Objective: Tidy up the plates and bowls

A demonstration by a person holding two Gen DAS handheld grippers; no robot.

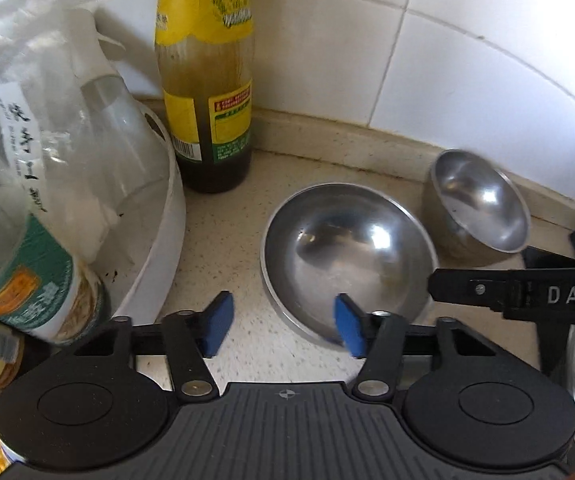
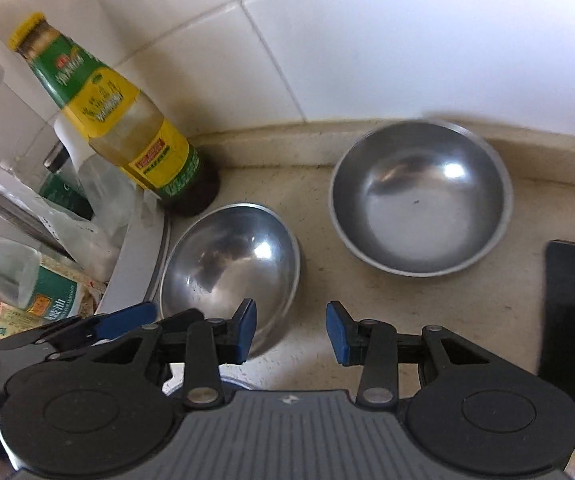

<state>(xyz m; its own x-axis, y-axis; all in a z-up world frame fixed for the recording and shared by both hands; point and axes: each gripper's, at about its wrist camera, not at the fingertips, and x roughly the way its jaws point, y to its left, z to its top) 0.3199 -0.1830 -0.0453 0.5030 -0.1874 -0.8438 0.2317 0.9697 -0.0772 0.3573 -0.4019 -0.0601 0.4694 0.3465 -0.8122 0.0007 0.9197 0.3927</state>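
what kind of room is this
Most likely a home kitchen counter: white wall tiles behind, a sauce bottle in the corner, and two steel bowls on the speckled worktop.

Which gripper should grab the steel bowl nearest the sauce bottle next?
Probably left. The left gripper is open, with one blue pad already over the near rim of that round steel bowl. The right gripper, also open, hangs over bare counter beside it.

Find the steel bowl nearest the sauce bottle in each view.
Left wrist: the steel bowl sits centre, right of the sauce bottle.
Right wrist: the bowl sits lower left of centre, below the bottle.
Shared landmark: the bottle in the tiled corner.
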